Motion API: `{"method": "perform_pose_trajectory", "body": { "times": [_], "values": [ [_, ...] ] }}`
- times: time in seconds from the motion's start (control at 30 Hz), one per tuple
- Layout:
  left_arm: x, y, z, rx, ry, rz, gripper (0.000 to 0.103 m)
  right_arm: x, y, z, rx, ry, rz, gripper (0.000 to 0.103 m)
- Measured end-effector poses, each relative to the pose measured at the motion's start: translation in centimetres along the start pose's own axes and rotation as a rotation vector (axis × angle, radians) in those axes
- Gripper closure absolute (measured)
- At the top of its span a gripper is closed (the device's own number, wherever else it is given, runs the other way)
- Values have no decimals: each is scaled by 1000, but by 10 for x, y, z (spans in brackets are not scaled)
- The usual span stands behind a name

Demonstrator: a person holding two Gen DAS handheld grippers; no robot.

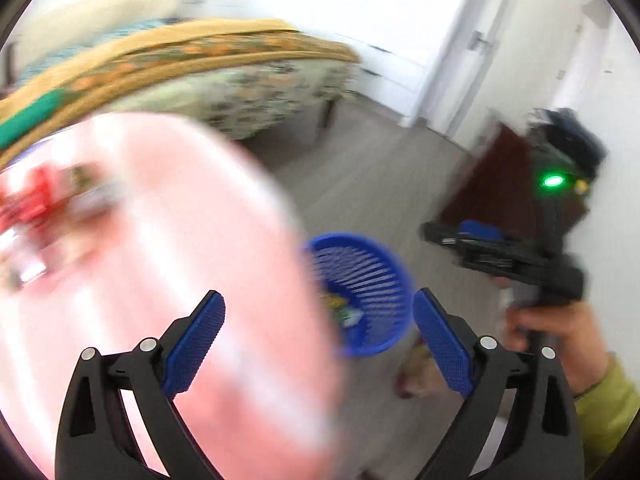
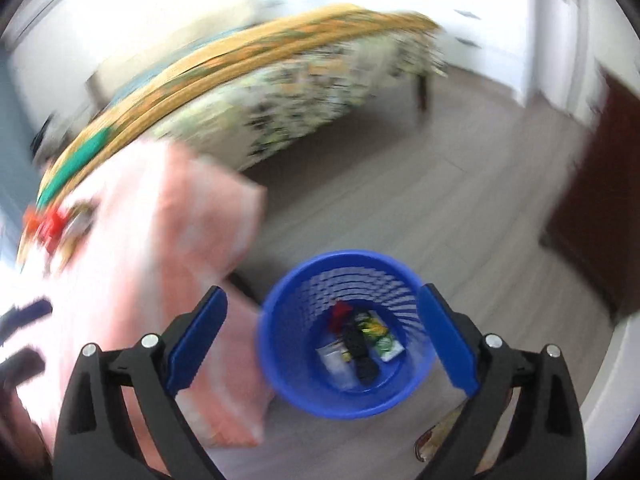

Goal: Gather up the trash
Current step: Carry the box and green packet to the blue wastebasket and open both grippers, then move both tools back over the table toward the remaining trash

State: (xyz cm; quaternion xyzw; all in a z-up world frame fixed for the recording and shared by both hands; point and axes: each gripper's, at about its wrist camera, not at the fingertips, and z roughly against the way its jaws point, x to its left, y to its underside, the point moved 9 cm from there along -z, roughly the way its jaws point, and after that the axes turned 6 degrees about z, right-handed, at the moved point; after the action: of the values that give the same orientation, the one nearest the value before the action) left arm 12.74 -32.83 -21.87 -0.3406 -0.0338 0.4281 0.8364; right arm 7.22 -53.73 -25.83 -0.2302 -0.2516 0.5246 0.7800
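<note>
Blurred pink-clothed table [image 2: 132, 240] beside blue basket [image 2: 280, 360] on grey floor [image 2: 400, 200].

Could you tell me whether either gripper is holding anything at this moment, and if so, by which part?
Nothing is held. The left gripper and right gripper both stand open and empty, the right one above the blue basket.

The left gripper [image 1: 320, 340] stands with its blue pads [image 1: 196, 344] spread wide and nothing between them, over the edge of a blurred pink-and-white cloth-covered table [image 1: 160, 240]. Red and pale litter [image 1: 44, 200] lies near the table's left edge. Beyond the table's right edge a blue slatted basket [image 1: 368, 292] sits on the grey floor [image 1: 380, 176], with wrappers inside. At right, a hand [image 1: 560, 340] holds the right gripper [image 1: 460, 240].
</note>
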Motion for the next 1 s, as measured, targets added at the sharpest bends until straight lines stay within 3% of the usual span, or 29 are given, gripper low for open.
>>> {"method": "perform_pose_trajectory", "body": {
  "times": [0.13, 0.27, 0.37, 0.43, 0.57, 0.73, 1.0],
  "values": [
    [106, 35, 47, -16, -204, 89, 9, 124, 13, 11, 16, -133, 220, 10],
    [213, 48, 76, -33, -381, 217, 9, 255, 34, -2, 96, -300, 443, 10],
    [265, 45, 85, -36, -460, 266, 9, 305, 35, -37, 141, -273, 533, 7],
    [292, 43, 87, -31, -488, 292, 9, 320, 25, -53, 119, -229, 549, 6],
    [319, 31, 83, -27, -500, 317, 9, 342, -2, -80, 106, -219, 537, 5],
    [326, 28, 79, -18, -505, 329, 5, 340, -25, -101, 108, -202, 496, 4],
    [324, 29, 78, -18, -503, 332, 4, 350, -21, -97, 107, -192, 497, 5]
  ]
}}
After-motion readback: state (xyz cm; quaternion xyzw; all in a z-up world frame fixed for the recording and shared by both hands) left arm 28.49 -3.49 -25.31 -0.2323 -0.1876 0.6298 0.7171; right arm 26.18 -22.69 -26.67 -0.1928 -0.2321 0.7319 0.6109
